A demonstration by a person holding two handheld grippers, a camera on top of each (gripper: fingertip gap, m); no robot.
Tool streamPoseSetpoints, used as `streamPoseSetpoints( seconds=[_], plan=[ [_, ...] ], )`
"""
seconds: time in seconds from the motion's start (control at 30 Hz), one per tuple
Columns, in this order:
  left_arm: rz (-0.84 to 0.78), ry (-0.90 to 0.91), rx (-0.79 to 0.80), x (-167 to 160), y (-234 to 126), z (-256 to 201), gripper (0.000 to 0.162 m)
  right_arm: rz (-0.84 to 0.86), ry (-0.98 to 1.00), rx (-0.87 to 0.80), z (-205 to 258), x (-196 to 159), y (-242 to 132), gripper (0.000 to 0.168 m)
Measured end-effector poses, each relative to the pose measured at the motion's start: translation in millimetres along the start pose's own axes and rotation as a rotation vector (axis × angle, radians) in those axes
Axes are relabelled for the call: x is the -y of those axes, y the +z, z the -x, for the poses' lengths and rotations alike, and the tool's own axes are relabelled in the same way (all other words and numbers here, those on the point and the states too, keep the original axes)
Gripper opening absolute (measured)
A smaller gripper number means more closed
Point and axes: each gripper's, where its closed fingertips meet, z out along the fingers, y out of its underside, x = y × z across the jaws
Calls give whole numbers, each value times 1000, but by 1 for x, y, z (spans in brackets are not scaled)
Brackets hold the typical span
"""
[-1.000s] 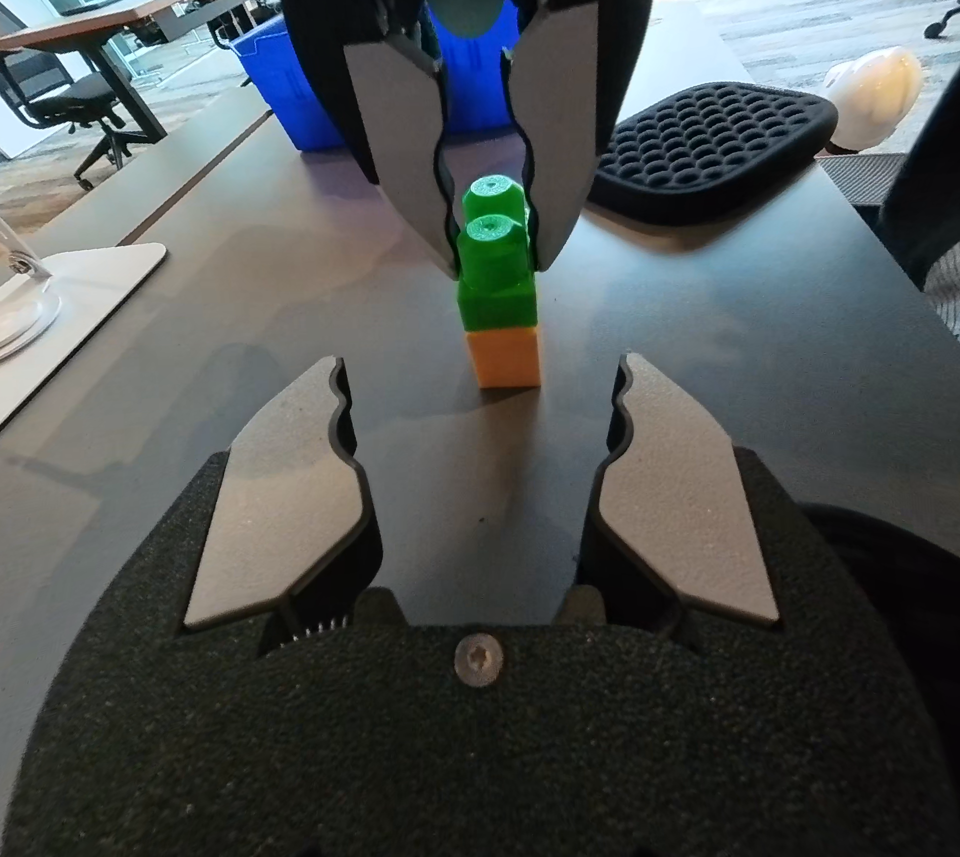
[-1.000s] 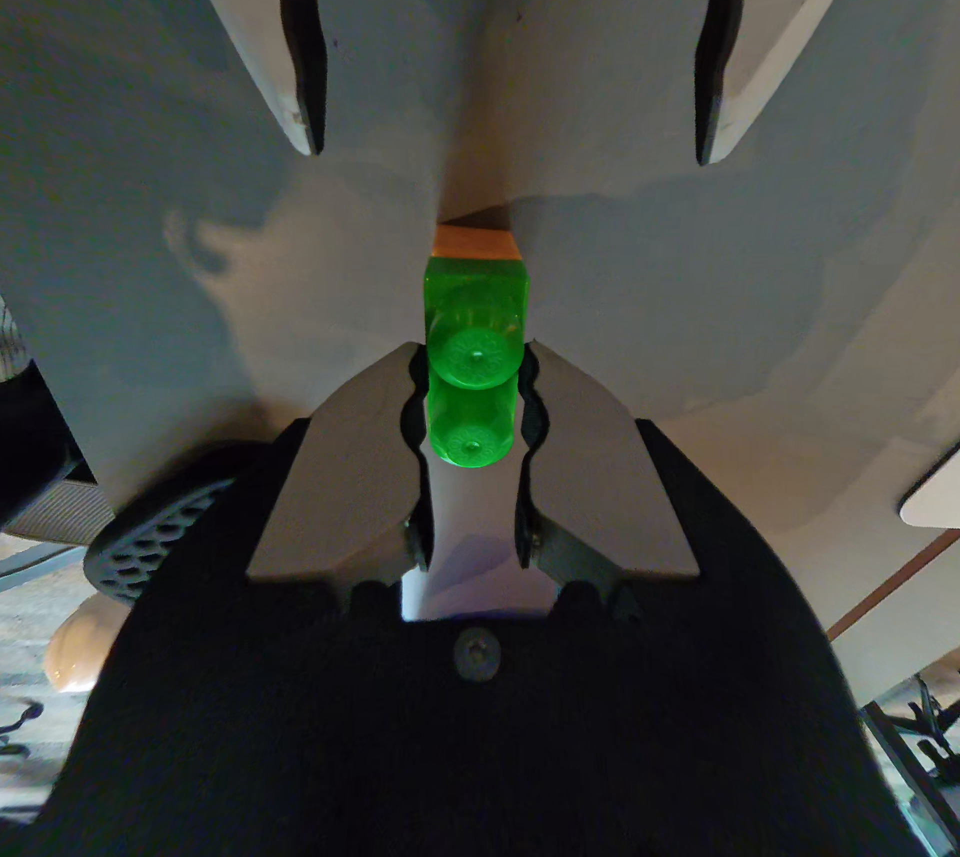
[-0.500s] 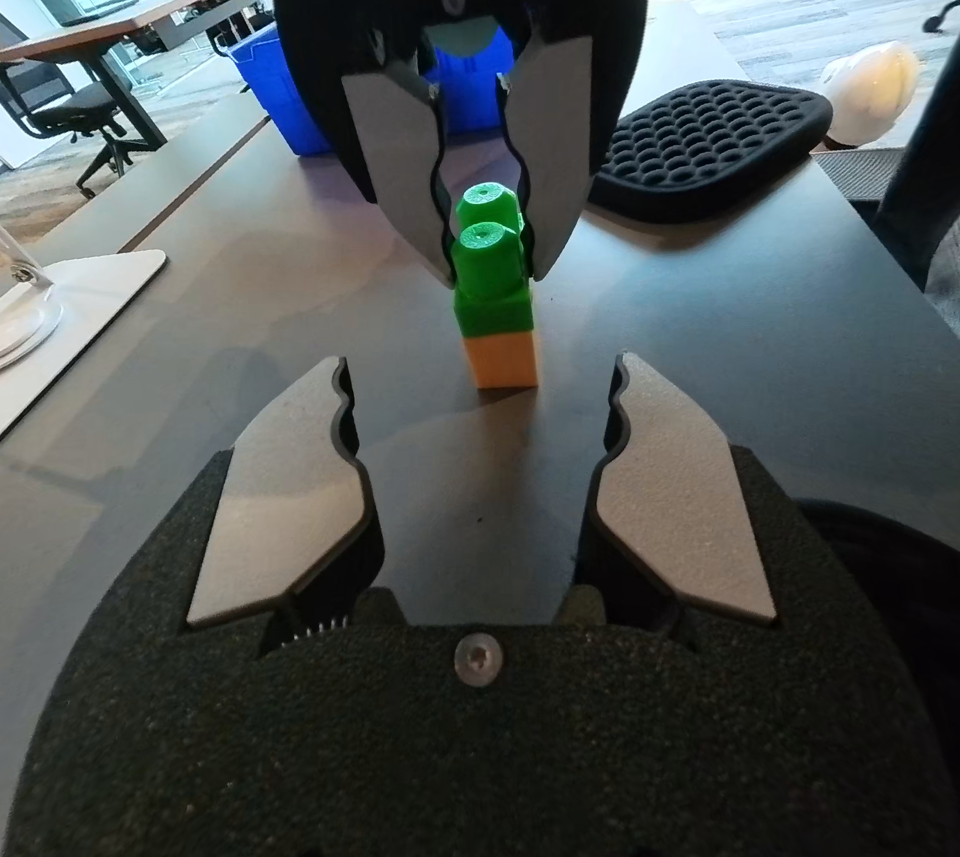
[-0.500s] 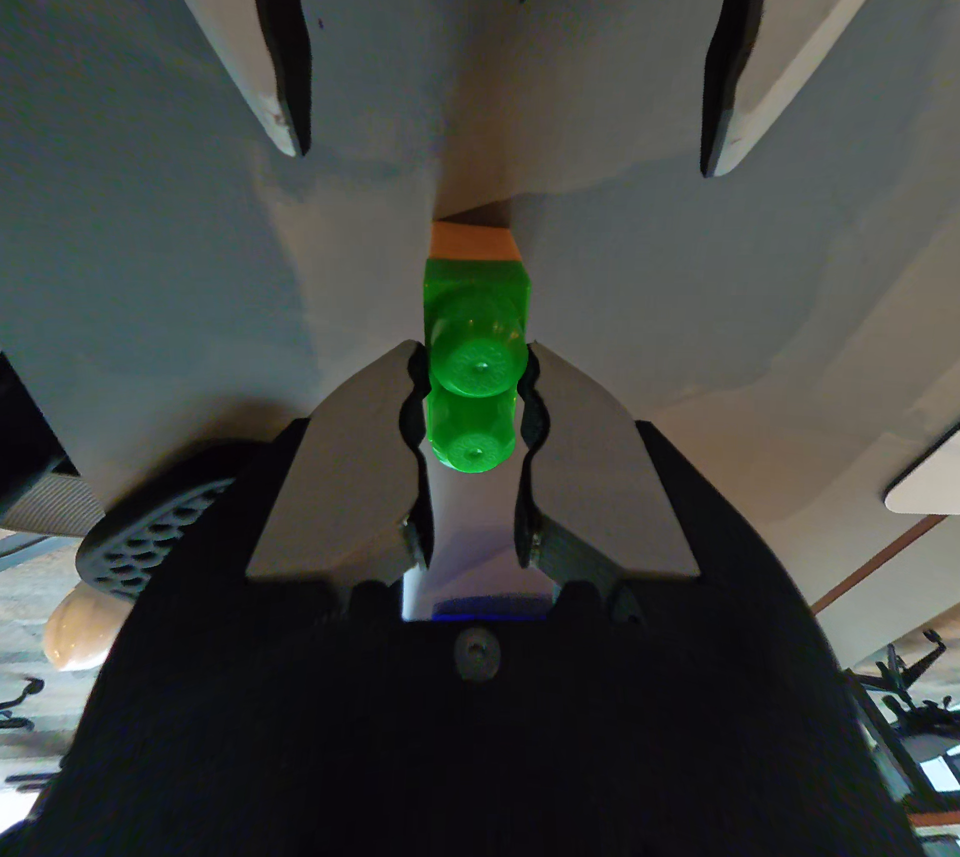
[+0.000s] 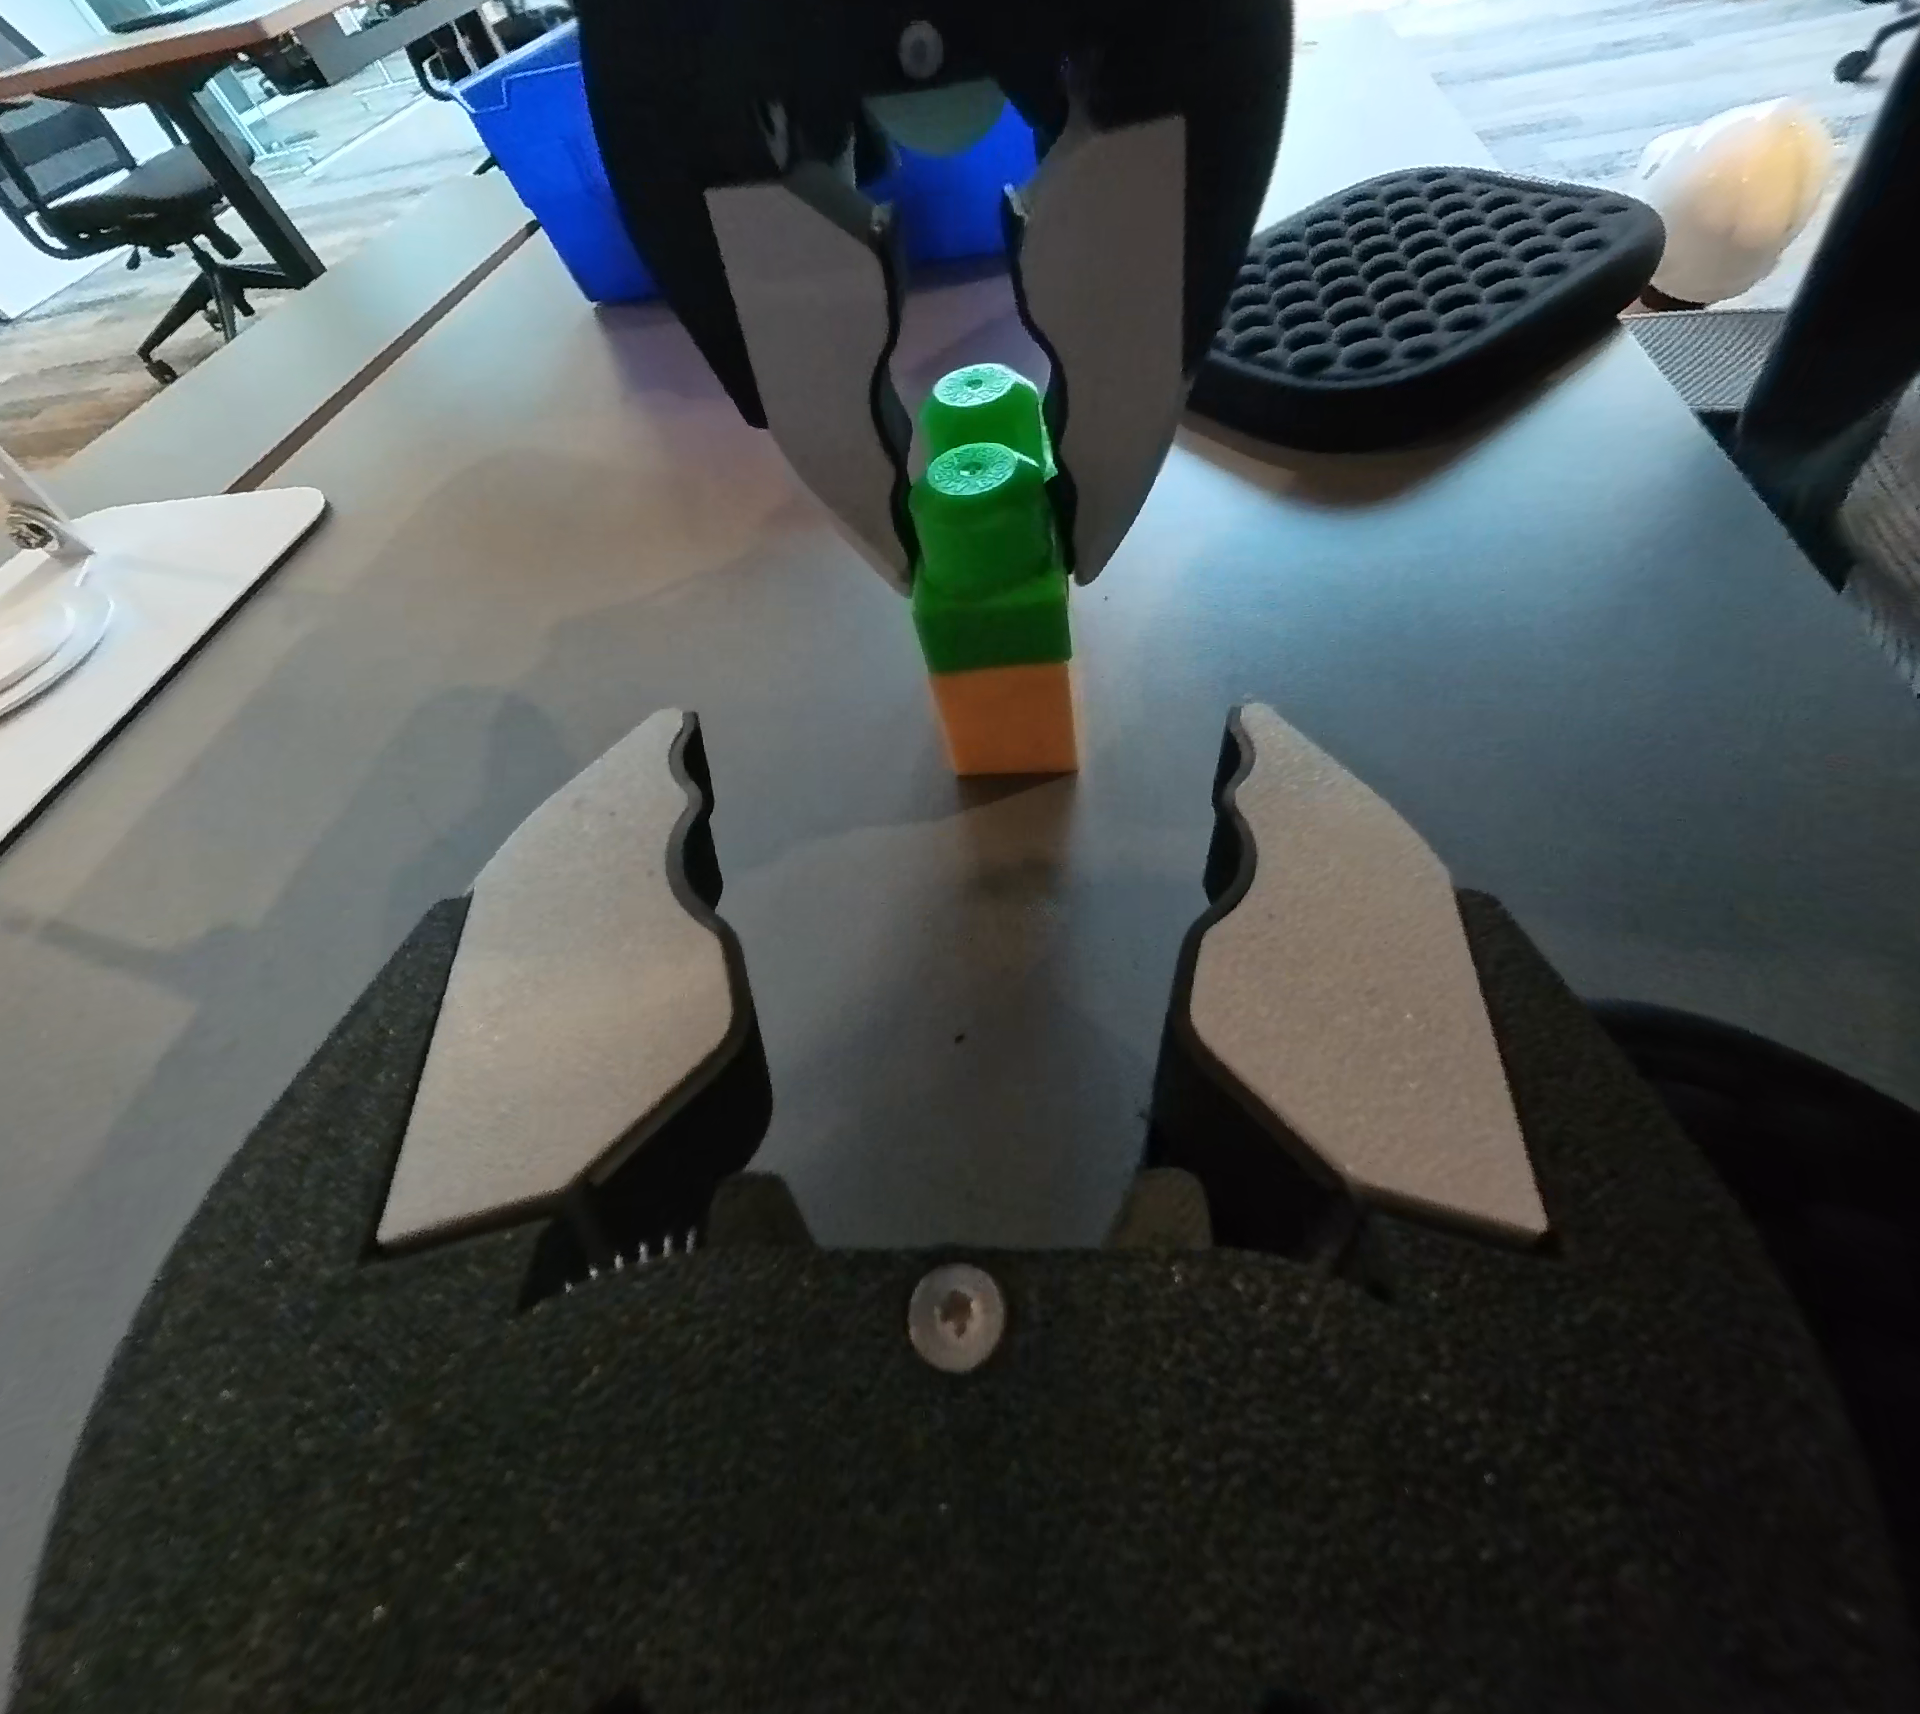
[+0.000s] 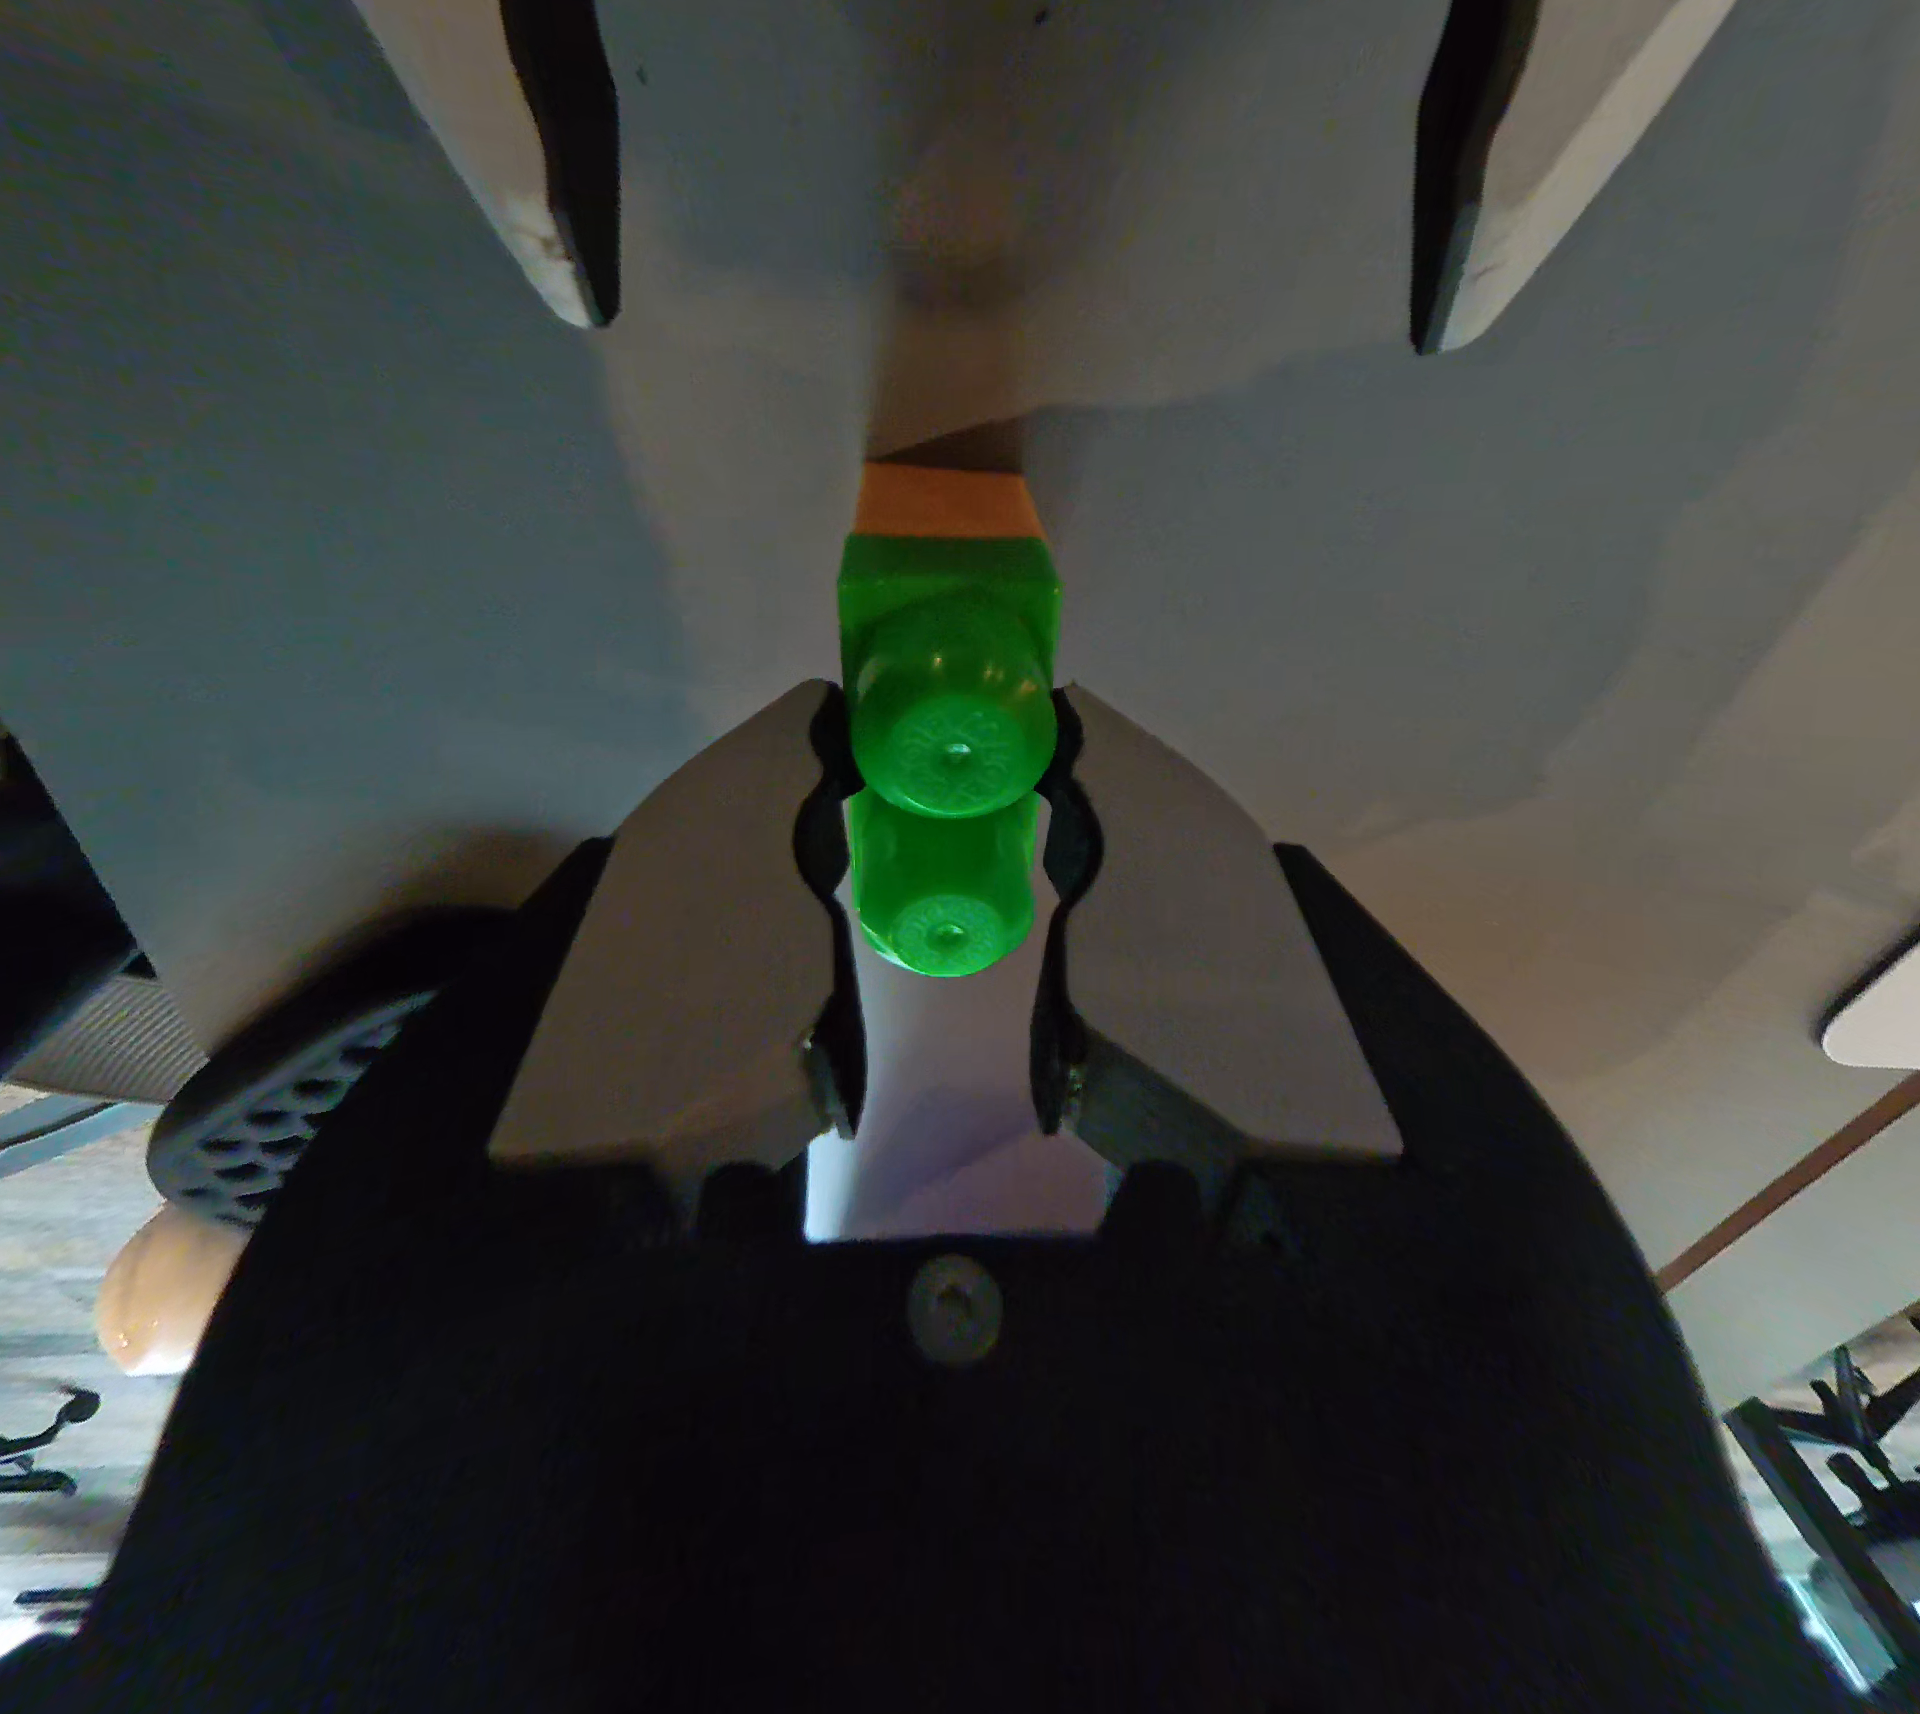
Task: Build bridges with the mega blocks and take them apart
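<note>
A green block (image 5: 987, 584) with two studs sits on an orange block (image 5: 1008, 724) that stands on the dark table (image 5: 520, 646). My right gripper (image 6: 948, 755) comes down from above and is shut on the green block's (image 6: 951, 729) studs; it shows in the left wrist view (image 5: 987, 568) too. The orange block (image 6: 948, 501) shows just beyond the green one. My left gripper (image 5: 961, 765) is open and empty, low over the table just in front of the stack. Its fingers (image 6: 561, 106) show at the top of the right wrist view.
A black honeycomb cushion (image 5: 1423, 293) lies at the back right of the table. A blue bin (image 5: 540, 178) stands behind the table. A white flat base (image 5: 156, 563) lies at the left. Office chairs and another desk stand farther off. Some 7 cm of space lies between my two pairs of fingers.
The right gripper stays shut on the green block. The left gripper has crept slightly closer to the stack and narrowed a touch. The stack has not moved.
</note>
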Motion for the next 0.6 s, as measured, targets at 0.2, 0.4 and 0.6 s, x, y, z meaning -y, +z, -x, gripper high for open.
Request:
streamPoseSetpoints(
  seconds=[0.2, 0.4, 0.6],
  plan=[
    [5, 20, 7, -1, 0, -1, 92, 6, 14, -16, -1, 0, 0, 35],
    [-3, 17, 11, 0, 0, 0, 92, 6, 22, -21, -1, 0, 1, 36],
    [-2, 14, 13, 0, 0, 0, 92, -15, 25, -17, -1, 1, 0, 36]
  ],
)
